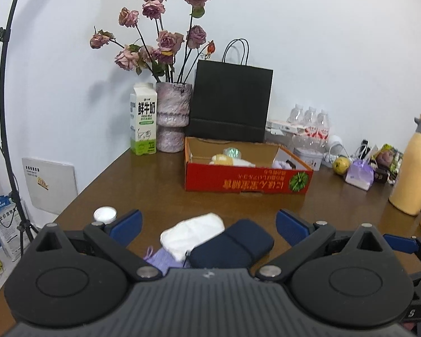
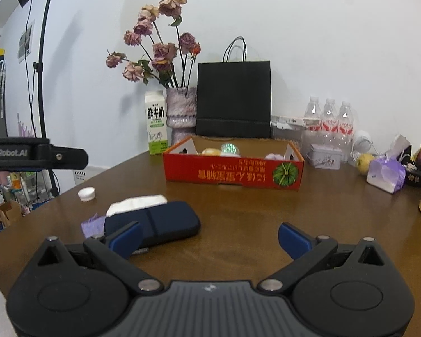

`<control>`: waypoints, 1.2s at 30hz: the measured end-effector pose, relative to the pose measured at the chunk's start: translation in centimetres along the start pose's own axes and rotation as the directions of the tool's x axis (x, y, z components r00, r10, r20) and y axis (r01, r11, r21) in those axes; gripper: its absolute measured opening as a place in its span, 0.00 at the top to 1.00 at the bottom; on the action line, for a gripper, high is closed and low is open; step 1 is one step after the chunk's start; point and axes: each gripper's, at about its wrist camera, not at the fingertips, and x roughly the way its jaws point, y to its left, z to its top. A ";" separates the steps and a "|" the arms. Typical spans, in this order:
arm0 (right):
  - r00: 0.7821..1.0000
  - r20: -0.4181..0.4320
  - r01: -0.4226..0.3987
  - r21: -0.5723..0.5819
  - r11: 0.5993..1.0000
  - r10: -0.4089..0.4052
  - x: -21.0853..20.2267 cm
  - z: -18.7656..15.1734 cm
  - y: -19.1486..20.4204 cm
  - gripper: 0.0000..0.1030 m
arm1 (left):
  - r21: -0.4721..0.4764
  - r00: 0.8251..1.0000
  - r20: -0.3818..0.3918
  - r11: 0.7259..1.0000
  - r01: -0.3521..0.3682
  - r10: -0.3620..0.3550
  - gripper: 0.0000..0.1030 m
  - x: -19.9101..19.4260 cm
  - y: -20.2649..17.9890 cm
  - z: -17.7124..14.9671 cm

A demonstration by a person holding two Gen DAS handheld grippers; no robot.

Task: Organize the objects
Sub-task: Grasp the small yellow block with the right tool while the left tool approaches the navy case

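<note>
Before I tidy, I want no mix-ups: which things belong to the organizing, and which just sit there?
Job:
red box
navy case
white cloth
purple pouch
white cap

Lying about:
milk carton
vase
black bag
water bottles

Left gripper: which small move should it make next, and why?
Probably ease the left gripper forward and down over the white folded cloth, then close. Its jaws are open and empty, the cloth lies between them on the table against the navy pouch, and the red cardboard box beyond already holds items.
</note>
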 end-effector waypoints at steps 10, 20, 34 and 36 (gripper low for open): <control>1.000 -0.007 0.022 0.045 0.999 -0.022 -2.2 -2.7 0.7 0.00 | 0.020 0.998 -0.045 0.998 0.053 -0.052 0.00 -2.8 0.9 -4.6; 0.996 -0.069 -0.052 -0.009 0.999 0.051 -1.6 -3.5 2.9 0.00 | 0.003 0.995 -0.092 0.999 0.038 -0.037 0.00 -3.6 2.2 -7.1; 0.968 -0.195 -0.159 0.015 0.987 0.159 3.2 -4.7 5.7 0.42 | -0.043 0.993 -0.117 0.999 0.010 -0.015 0.00 -2.9 5.0 -7.9; 0.977 -0.177 -0.127 -0.009 0.992 0.123 3.5 -4.8 6.0 0.52 | -0.045 0.992 -0.122 0.999 0.007 -0.012 0.00 -2.7 5.4 -7.9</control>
